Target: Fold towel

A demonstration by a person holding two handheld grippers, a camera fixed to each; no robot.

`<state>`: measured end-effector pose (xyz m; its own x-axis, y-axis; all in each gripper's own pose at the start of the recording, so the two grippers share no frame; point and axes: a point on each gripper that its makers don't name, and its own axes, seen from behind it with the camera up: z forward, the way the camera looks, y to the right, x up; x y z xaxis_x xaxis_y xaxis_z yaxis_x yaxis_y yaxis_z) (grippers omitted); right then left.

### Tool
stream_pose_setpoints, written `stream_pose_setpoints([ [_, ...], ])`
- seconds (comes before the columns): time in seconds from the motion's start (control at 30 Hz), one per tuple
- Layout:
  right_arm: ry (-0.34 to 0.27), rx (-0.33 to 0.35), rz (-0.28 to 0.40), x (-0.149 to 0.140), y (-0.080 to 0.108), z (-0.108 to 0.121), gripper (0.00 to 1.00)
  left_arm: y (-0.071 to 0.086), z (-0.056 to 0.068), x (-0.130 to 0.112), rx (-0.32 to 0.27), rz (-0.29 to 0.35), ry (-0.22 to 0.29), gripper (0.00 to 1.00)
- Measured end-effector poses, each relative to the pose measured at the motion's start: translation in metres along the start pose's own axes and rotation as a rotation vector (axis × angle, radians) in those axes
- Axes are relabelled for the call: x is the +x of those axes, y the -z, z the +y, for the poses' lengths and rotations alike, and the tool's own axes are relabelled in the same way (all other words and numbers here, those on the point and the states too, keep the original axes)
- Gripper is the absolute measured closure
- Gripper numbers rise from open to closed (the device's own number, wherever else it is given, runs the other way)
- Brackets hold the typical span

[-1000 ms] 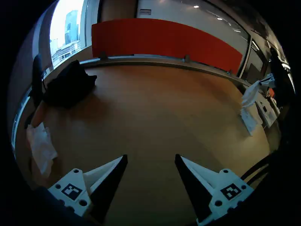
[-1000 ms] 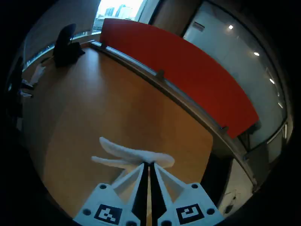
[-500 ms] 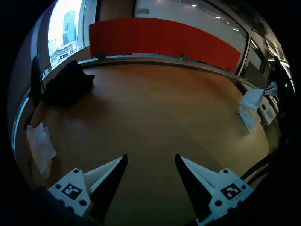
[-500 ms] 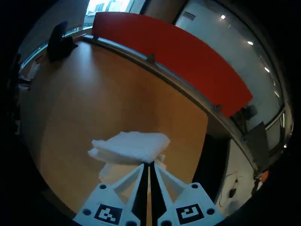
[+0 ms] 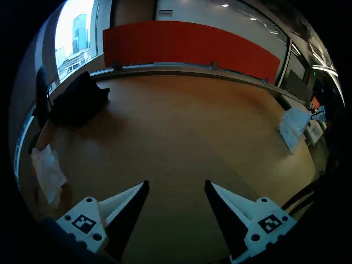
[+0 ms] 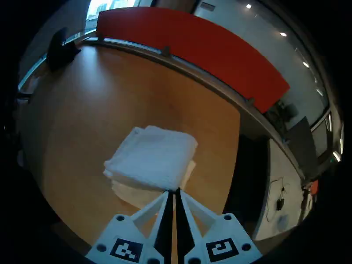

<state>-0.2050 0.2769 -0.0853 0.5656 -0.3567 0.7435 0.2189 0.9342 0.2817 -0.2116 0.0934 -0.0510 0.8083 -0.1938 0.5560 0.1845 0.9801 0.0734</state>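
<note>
Right gripper view: the right gripper (image 6: 175, 192) pinches the near edge of the folded towel (image 6: 152, 158), which lies on the desk (image 6: 88, 101) before the red partition (image 6: 198, 42). The left gripper (image 5: 176, 185) holds its fingers wide.

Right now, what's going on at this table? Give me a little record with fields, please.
Surface: wooden table
Right tool: closed, pinching the near edge of a folded white towel
Towel position: lying on top of another folded cloth
Left tool: open, holding nothing, above bare wood
Other items: black bag and crumpled white cloth, both at the left side
</note>
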Motion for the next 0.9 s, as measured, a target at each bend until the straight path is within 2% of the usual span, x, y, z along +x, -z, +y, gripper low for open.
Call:
stream_pose_setpoints([
  [0.5,-0.088,-0.006,-0.063,-0.055,-0.011,-0.008,0.97,0.000,0.005,-0.001,0.003,-0.005,-0.015,0.06],
  [0.9,-0.137,0.003,-0.099,-0.079,-0.022,-0.020,0.97,0.001,0.006,-0.001,0.005,-0.007,-0.019,0.07],
])
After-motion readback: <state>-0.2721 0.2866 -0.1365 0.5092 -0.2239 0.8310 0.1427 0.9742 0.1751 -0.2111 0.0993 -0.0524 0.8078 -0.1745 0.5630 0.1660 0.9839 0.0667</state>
